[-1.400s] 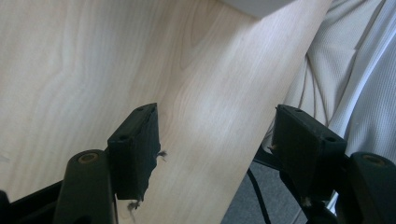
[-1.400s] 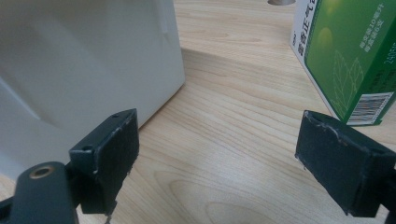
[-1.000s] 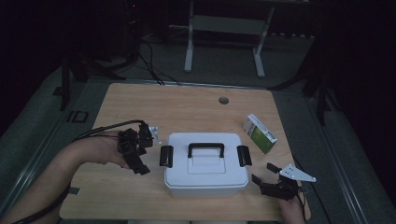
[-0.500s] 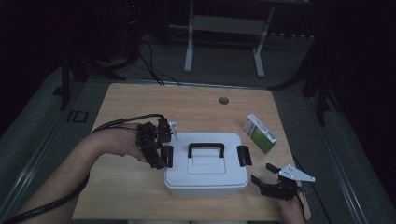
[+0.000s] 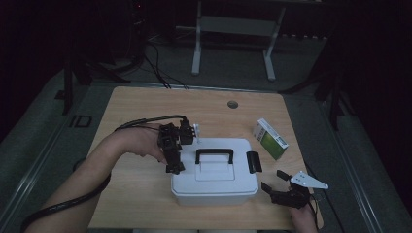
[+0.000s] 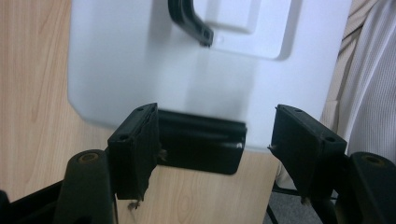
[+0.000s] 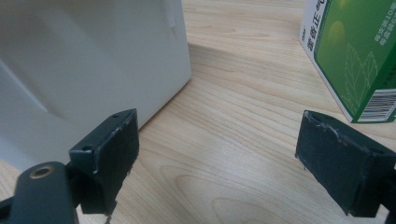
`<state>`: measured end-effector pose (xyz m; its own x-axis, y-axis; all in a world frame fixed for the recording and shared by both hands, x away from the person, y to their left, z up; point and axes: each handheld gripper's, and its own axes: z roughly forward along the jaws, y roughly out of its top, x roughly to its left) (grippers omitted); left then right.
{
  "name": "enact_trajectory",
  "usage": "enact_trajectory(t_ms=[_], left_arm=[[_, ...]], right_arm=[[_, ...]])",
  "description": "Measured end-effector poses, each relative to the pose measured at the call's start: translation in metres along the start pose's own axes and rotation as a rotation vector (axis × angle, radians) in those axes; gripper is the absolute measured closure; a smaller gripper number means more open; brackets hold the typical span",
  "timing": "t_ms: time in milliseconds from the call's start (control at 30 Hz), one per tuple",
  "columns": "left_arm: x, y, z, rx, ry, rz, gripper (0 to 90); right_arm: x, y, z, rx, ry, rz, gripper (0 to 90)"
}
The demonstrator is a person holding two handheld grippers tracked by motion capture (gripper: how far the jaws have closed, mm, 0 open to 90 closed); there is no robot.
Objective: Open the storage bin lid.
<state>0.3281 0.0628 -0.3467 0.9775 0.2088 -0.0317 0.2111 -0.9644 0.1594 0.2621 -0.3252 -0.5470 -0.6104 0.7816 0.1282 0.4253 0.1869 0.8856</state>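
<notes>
The white box (image 5: 214, 172) sits near the bench's (image 5: 145, 104) front edge. The left tool (image 6: 215, 140) hovers at the box's left end, jaws apart on either side of the black latch (image 6: 201, 147) without gripping it. The right tool (image 5: 278, 185) rests open right of the box, near the green carton (image 5: 270, 138).

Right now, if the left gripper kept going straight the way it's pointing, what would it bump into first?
Most likely the black latch on the side of the white storage box. The left gripper has its jaws open with that latch between them, not yet pressed. Depth is hard to judge.
</notes>
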Motion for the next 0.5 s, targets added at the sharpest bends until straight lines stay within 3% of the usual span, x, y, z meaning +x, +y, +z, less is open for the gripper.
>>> enact_trajectory(t_ms=[500], left_arm=[[0.003, 0.036, 0.007, 0.032, 0.021, 0.073, 32.5]], right_arm=[[0.001, 0.000, 0.000, -0.001, 0.008, -0.010, 13.1]])
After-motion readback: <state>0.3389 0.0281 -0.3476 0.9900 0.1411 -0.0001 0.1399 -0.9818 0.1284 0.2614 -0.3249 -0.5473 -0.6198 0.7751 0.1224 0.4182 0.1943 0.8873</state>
